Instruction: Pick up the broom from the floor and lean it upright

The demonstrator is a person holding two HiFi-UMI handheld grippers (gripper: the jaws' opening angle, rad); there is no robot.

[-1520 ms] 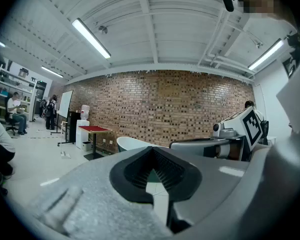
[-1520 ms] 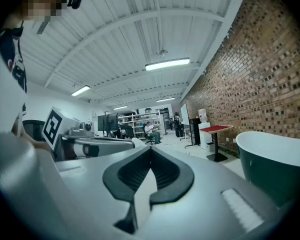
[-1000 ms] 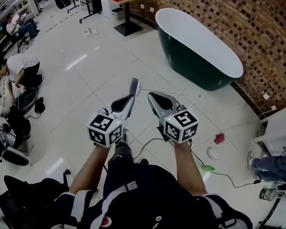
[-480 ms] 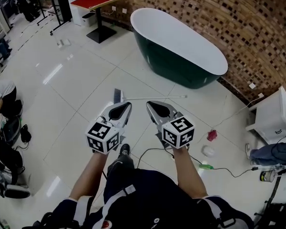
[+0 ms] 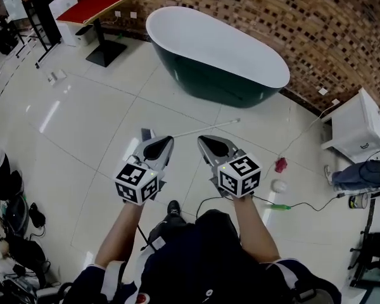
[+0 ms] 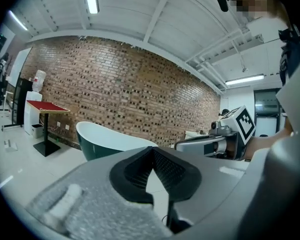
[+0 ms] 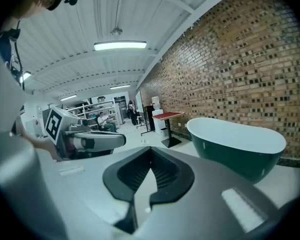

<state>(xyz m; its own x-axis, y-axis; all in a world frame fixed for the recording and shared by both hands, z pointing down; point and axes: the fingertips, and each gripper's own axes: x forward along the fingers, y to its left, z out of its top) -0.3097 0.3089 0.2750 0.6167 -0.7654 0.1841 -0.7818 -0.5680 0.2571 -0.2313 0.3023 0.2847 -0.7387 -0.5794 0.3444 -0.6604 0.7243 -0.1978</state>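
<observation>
The broom (image 5: 202, 129) lies flat on the white tiled floor, its thin pale handle running right toward the bathtub and its head (image 5: 145, 133) at the left end. My left gripper (image 5: 164, 140) hovers above the broom head, jaws shut with nothing in them. My right gripper (image 5: 204, 140) hangs beside it just short of the handle, also shut and empty. In the left gripper view the left gripper (image 6: 152, 150) shows closed pads, with the right gripper (image 6: 210, 144) alongside. The right gripper view shows closed pads (image 7: 162, 171) too. Neither gripper view shows the broom.
A dark green bathtub (image 5: 215, 52) with a white inside stands along the brick wall ahead. A red-topped table (image 5: 92, 5) is far left and a white cabinet (image 5: 358, 128) is at the right. A black cable (image 5: 304, 204), a pink item (image 5: 280, 164) and a white ball (image 5: 278, 185) lie to the right.
Both grippers have travelled forward together toward the tub, still shut. The broom now lies right at their tips, and the tub and table have slid left in the head view.
</observation>
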